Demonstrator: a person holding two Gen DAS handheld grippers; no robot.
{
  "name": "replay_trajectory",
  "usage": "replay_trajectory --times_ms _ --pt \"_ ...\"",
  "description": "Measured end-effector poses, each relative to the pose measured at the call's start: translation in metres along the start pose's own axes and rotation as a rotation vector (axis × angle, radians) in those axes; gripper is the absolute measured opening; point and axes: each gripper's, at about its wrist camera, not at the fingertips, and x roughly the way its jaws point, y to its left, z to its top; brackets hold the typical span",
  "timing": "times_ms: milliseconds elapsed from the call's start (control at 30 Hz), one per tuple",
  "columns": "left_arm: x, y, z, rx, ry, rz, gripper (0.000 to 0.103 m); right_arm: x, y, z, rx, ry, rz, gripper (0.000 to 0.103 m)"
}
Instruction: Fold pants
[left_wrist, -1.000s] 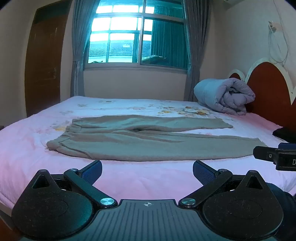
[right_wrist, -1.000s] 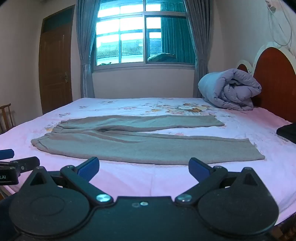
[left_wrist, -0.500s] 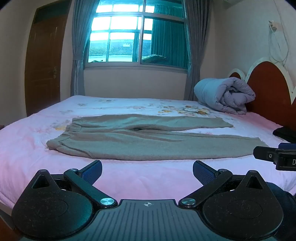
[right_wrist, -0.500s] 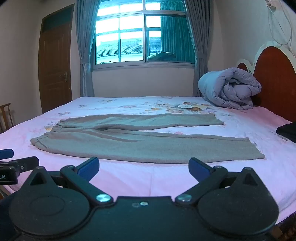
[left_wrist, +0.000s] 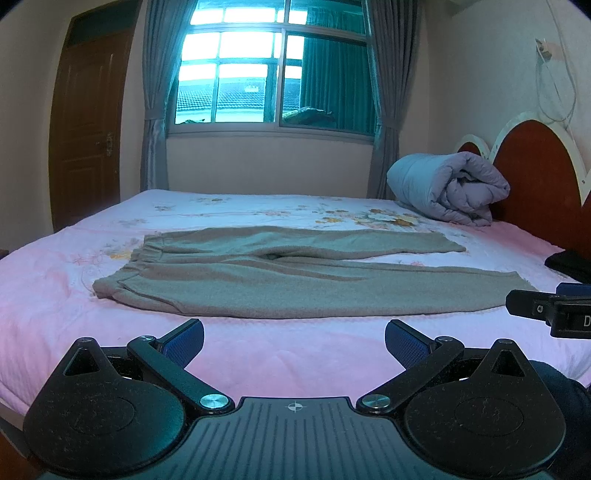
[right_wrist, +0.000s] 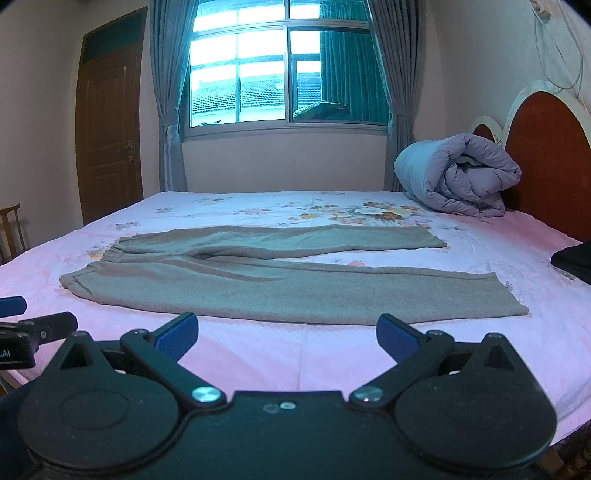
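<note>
Both claws spread wide, nothing held. Left claw (left_wrist: 294, 341) and right claw (right_wrist: 287, 334) hover side by side over the near edge of the bed (left_wrist: 295, 354). Grey-brown pants (left_wrist: 295, 273) lie flat just ahead of both, unfolded, waistband toward the left claw's side, leg hems toward the right claw's side. Rolled duvet (right_wrist: 456, 173) far ahead-right by the headboard (right_wrist: 550, 158).

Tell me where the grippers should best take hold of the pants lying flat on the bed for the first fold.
Probably the near leg's long edge. The pants lie flat on the bed, waistband left, cuffs right. The open left gripper could pinch near the waistband corner, the open right gripper near the cuff, both coming in low from the near side, then carry that leg over the far one.
</note>
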Motion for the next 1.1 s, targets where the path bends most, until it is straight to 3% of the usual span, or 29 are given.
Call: replay_trajectory --times_ms 1100 --pt "0.0003 0.0004 -0.0005 0.005 -0.001 -0.002 0.103 0.0030 -0.0002 -0.0009 -0.002 0.004 -0.002 0.097"
